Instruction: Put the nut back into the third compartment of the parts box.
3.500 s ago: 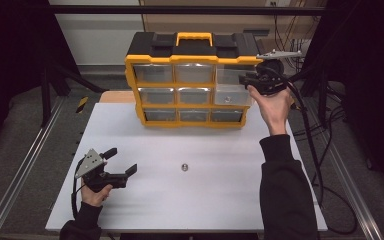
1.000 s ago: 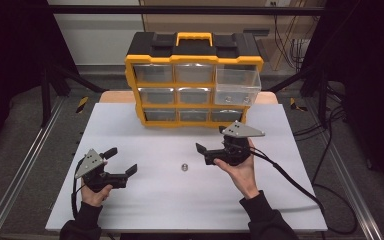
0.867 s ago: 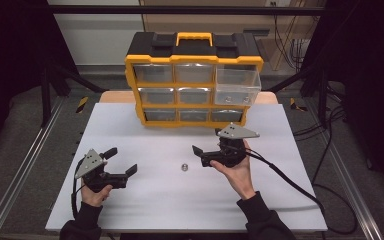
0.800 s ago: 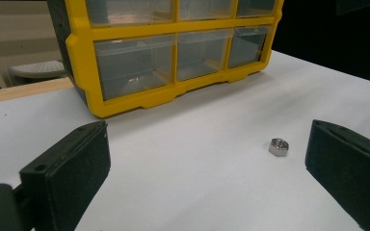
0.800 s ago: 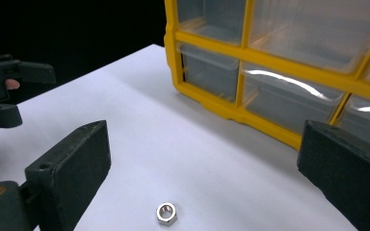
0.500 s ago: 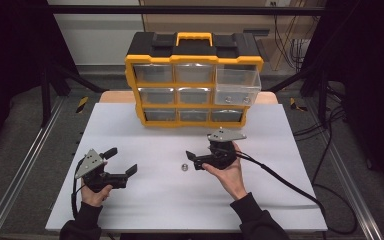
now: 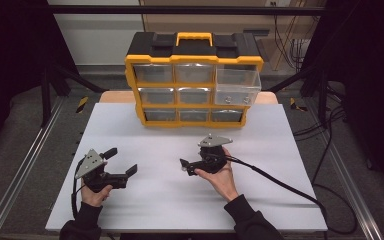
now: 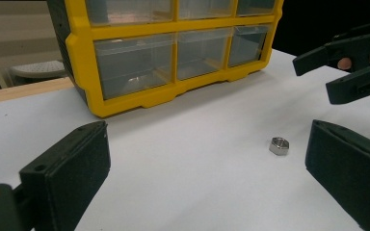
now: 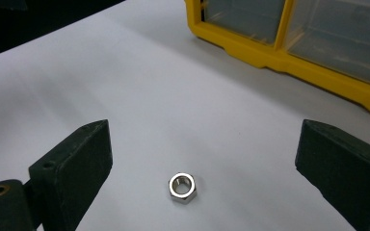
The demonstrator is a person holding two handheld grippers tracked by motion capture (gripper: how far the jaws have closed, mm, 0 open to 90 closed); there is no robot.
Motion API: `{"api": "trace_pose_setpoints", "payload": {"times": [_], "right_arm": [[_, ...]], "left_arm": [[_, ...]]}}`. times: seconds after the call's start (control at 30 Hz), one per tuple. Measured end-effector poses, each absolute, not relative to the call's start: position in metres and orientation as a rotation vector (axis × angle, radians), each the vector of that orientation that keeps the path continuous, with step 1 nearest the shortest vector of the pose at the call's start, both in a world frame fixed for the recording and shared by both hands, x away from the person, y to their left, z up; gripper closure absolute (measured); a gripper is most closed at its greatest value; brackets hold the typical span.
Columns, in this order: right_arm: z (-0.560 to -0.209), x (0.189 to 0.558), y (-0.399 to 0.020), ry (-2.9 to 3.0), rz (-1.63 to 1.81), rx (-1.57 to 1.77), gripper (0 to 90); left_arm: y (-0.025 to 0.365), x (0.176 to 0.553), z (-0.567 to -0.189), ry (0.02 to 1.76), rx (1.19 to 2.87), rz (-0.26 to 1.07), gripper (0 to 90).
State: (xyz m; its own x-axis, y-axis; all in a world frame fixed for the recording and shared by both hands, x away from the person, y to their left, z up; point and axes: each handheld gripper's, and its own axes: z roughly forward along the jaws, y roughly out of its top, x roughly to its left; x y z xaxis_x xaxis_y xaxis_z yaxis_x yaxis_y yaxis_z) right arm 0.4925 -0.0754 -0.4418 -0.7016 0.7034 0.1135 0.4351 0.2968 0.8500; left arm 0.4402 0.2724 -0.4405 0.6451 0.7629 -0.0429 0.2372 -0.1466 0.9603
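A small steel hex nut (image 9: 182, 187) lies flat on the white table (image 7: 260, 200). My right gripper (image 7: 186, 166) hovers low over it, open, and in the right gripper view (image 9: 204, 159) the nut sits between the two jaws, touching neither. From the left gripper view the nut (image 8: 279, 146) lies just below the right gripper (image 8: 325, 74). My left gripper (image 7: 121, 161) rests open and empty at the table's front left, pointing at the nut. The yellow drawer organizer (image 7: 194, 80) stands at the back, its upper right drawer (image 7: 237, 86) pulled out.
The right gripper's black cable (image 7: 280, 180) trails over the table to the right edge. The organizer (image 8: 139, 96) has several clear drawers, the others pushed in. Metal rails (image 7: 20, 165) run along both table sides.
My right gripper came down from the organizer's upper right drawer, left pulled out, and moved left over the table until its jaws straddle the nut. The left gripper stayed still.
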Motion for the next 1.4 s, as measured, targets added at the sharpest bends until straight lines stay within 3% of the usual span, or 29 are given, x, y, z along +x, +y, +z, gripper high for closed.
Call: {"api": "trace_pose_setpoints", "payload": {"times": [0.5, 1.07, 1.4], "right_arm": [[-0.473, 0.498, -0.063, 2.391, 1.262, 1.027, 15.8], [-0.489, 0.506, -0.054, 2.493, 1.209, 0.992, 58.4], [-0.490, 0.507, -0.054, 2.536, 1.191, 0.999, 68.8]], "left_arm": [[0.272, 0.440, -0.441, 0.824, 1.699, 0.561, 1.5], [0.272, 0.440, -0.441, 0.823, 1.701, 0.561, 1.6], [0.272, 0.440, -0.441, 0.824, 1.702, 0.563, 1.6]]}}
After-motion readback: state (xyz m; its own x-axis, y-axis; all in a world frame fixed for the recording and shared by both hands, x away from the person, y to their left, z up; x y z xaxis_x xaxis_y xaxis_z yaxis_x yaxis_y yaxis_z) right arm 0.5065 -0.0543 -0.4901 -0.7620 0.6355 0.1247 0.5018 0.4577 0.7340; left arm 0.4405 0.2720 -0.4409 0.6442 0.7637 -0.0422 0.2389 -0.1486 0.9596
